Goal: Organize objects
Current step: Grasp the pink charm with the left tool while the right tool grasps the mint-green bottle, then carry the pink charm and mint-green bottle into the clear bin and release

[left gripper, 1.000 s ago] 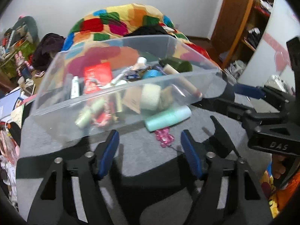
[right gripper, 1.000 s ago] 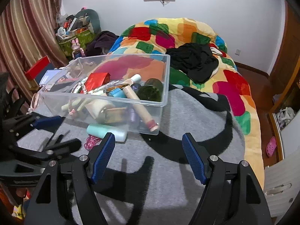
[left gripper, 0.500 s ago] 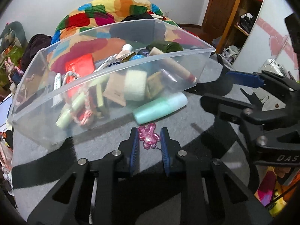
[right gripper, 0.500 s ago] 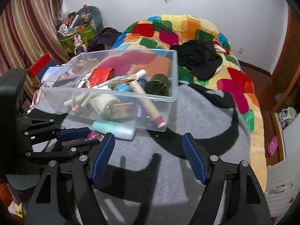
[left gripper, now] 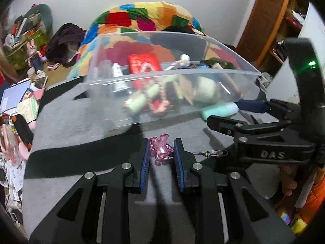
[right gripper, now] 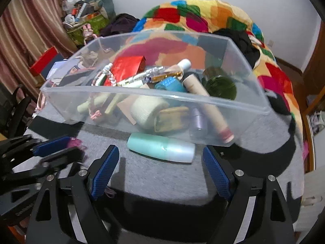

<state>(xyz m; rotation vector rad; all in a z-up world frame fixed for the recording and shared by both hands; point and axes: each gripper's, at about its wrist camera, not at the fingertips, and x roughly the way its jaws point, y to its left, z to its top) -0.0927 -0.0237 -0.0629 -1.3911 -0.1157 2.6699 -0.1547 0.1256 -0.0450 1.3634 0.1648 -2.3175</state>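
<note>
A pink translucent charm [left gripper: 160, 149] sits low over the grey blanket [left gripper: 81, 138], with my left gripper [left gripper: 161, 154] shut on it. The charm's thin cord [left gripper: 213, 153] trails off to the right. Just beyond it stands a clear plastic bin [left gripper: 172, 77] full of bottles, tubes and a red box. A mint-green bottle [right gripper: 160, 147] lies on the blanket against the bin's [right gripper: 154, 96] near wall. My right gripper [right gripper: 160, 151] has its jaws opening, a fingertip off either end of the bottle and neither touching it. In the right wrist view my left gripper [right gripper: 61, 148] is low on the left.
A patchwork quilt [right gripper: 193, 14] with dark clothes [right gripper: 239, 38] on it lies behind the bin. Boxes, papers and bags crowd the floor at left [left gripper: 24, 97]. A wooden door and shelves [left gripper: 270, 20] stand at right. A hand in an orange sleeve [left gripper: 288, 181] holds the right gripper.
My left gripper's jaws closed on the pink charm and then shifted sideways with it. My right gripper came down closer to the bin and the mint bottle, its jaws spreading wider.
</note>
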